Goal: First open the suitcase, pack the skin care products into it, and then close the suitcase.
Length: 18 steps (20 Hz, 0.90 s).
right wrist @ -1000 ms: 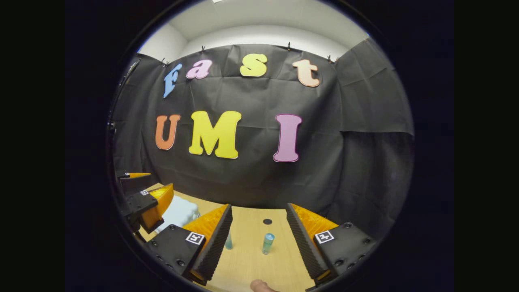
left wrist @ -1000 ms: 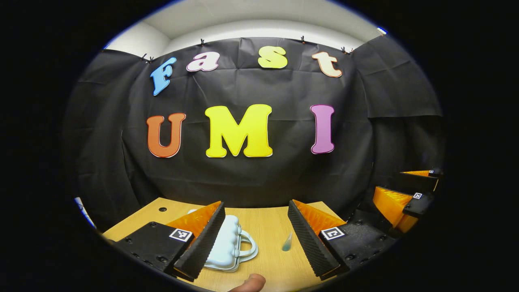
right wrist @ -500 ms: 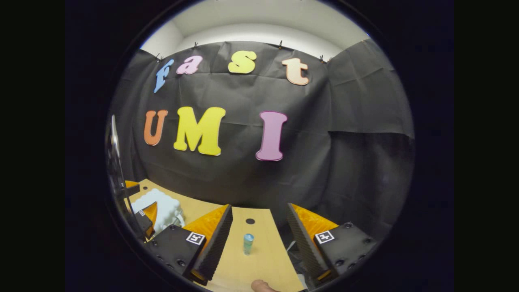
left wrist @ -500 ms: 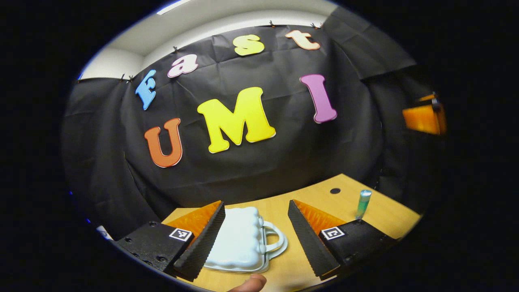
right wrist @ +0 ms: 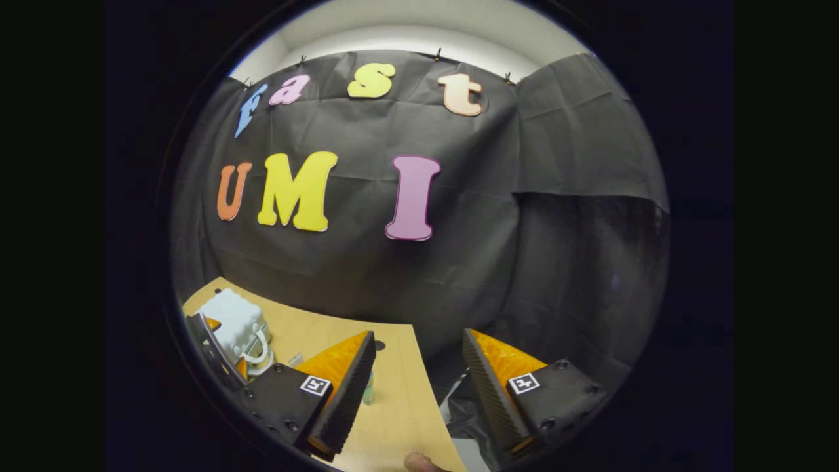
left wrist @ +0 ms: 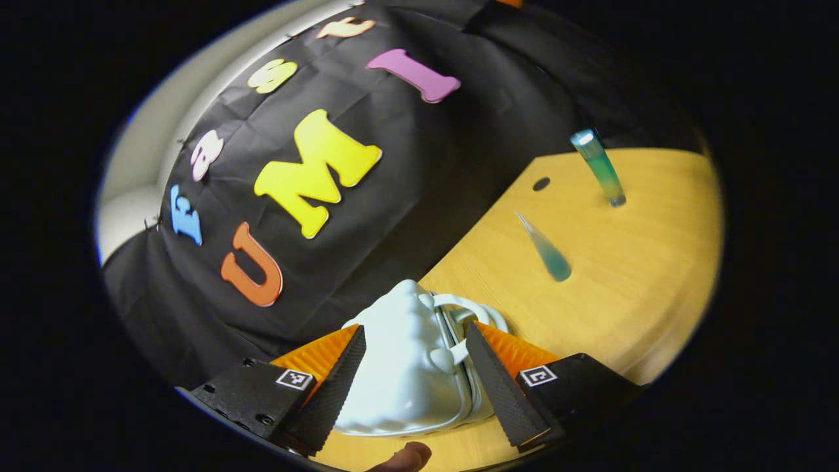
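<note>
A small white suitcase (left wrist: 403, 367) with a loop handle lies shut on the wooden table (left wrist: 629, 282). My left gripper (left wrist: 413, 373) stands open around it, one finger on each side, apart from its shell. Farther off on the table lie a teal tube (left wrist: 547, 249) and an upright teal bottle (left wrist: 600, 167). In the right gripper view the suitcase (right wrist: 231, 322) sits at the far left with the left gripper (right wrist: 219, 357) beside it. My right gripper (right wrist: 416, 387) is open over the table's edge, empty. A teal bottle (right wrist: 368, 387) peeks out beside its left finger.
A dark round hole (left wrist: 541, 184) marks the table near the black cloth wall. The table's right edge (right wrist: 432, 406) drops off between my right gripper's fingers, with crumpled black cloth below. A fingertip (left wrist: 406, 455) shows at the bottom of the left gripper view.
My left gripper has rolled and moved forward, so the suitcase now sits between its fingers. My right gripper has swung right; the bottle has slid from between its fingers to beside the left one.
</note>
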Tool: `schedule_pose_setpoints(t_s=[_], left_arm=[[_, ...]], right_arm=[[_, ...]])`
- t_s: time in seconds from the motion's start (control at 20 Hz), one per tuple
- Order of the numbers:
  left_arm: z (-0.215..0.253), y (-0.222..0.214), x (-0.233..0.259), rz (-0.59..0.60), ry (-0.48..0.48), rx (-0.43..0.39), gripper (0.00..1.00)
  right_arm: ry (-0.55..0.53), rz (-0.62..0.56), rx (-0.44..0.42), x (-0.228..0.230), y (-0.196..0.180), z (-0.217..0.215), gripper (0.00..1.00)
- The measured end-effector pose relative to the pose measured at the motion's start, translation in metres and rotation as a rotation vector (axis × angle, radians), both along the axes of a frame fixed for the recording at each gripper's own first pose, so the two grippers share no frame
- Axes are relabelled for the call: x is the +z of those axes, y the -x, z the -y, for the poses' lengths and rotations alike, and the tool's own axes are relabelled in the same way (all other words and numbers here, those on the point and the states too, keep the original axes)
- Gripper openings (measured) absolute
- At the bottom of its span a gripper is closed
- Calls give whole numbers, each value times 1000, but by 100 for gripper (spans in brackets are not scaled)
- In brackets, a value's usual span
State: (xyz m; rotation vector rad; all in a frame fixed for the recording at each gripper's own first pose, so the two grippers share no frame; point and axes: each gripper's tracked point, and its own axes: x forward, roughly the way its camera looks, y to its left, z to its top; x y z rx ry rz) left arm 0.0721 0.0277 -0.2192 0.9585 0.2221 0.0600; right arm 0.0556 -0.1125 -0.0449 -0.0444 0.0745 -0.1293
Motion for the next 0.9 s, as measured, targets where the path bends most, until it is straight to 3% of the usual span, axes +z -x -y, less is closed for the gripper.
schedule_pose_setpoints(t_s=[0.15,0.5,0.7,0.75,0.9], left_arm=[[-2,-14,-31,-52,-165,-23,98],[-16,-45,-52,-118,-433,22,96],[-18,-55,-71,-198,-513,22,82],[-15,-56,-69,-198,-526,19,71],[-6,-58,-65,-186,-544,1,59]], right_arm=[[-24,-26,43,-15,-9,-1,80],[-59,-82,96,-47,-19,22,80],[-66,-102,112,-63,-24,34,80],[-55,-102,110,-65,-23,35,80],[-30,-102,116,-65,-18,30,80]])
